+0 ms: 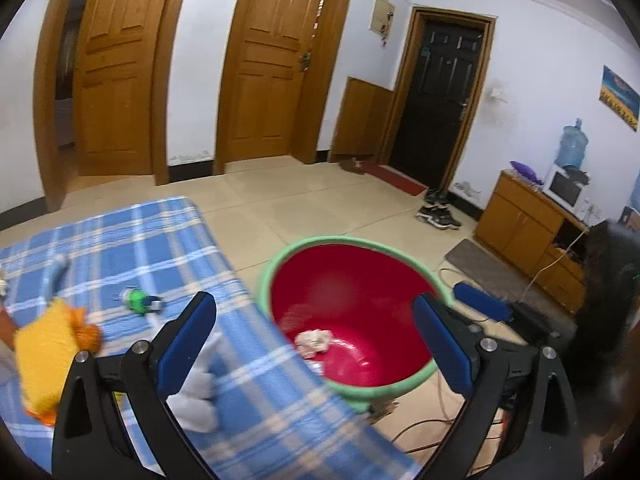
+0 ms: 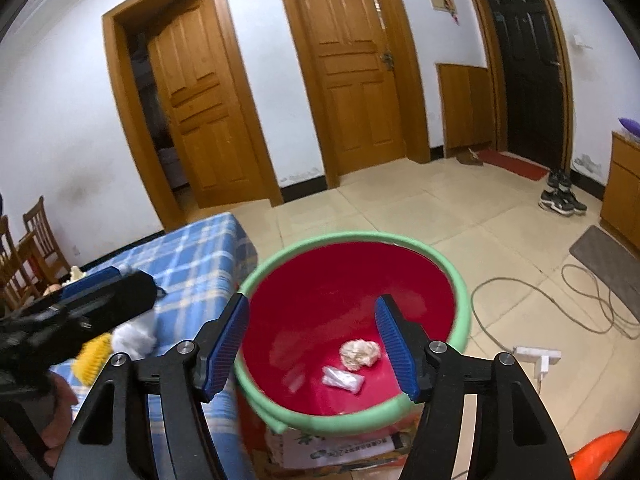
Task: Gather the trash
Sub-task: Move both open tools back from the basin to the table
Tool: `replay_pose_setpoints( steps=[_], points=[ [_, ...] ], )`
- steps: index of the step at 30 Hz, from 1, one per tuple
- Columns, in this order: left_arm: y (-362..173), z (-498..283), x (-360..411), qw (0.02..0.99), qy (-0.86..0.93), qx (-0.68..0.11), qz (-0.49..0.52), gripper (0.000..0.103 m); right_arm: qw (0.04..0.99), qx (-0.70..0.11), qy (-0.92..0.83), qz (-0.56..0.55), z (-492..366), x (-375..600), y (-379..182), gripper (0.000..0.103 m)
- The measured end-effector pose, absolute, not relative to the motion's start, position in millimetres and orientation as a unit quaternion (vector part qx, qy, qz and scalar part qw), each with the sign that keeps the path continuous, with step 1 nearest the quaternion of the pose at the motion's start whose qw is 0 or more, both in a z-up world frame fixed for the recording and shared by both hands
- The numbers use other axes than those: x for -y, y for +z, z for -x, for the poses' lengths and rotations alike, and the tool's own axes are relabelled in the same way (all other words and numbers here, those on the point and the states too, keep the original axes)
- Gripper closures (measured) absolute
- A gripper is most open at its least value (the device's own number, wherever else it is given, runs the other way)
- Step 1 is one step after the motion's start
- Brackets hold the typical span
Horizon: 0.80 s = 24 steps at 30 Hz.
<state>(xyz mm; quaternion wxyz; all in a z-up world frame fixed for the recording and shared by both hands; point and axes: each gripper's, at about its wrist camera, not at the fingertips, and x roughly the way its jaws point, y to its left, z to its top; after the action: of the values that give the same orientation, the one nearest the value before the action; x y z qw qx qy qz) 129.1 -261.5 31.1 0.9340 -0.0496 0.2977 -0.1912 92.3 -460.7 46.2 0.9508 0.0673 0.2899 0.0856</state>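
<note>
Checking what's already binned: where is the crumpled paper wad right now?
The crumpled paper wad lies on the bottom of the red basin, beside a clear plastic wrapper, right of the blue plaid table.

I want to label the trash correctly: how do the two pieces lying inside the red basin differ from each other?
The crumpled paper ball is off-white, opaque and rounded; the plastic wrapper is clear, flatter and elongated. The paper ball lies farther from the camera, the wrapper nearer the basin's front rim. Both rest on the basin's red bottom, apart from each other.
</note>
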Motion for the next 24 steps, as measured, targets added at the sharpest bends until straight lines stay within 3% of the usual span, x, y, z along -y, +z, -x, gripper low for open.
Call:
replay_pose_setpoints(
  steps=[10,24],
  points=[
    [36,-118,185,0.943,-0.133,-0.297,0.064,0.005,0.959,-0.266,0.094,0.008,-95,395,71,0.034],
    [31,-94,61,0.955,-0.023,-0.289,0.069,0.005,0.933,-0.309,0.182,-0.006,-112,310,58,0.032]
  ],
)
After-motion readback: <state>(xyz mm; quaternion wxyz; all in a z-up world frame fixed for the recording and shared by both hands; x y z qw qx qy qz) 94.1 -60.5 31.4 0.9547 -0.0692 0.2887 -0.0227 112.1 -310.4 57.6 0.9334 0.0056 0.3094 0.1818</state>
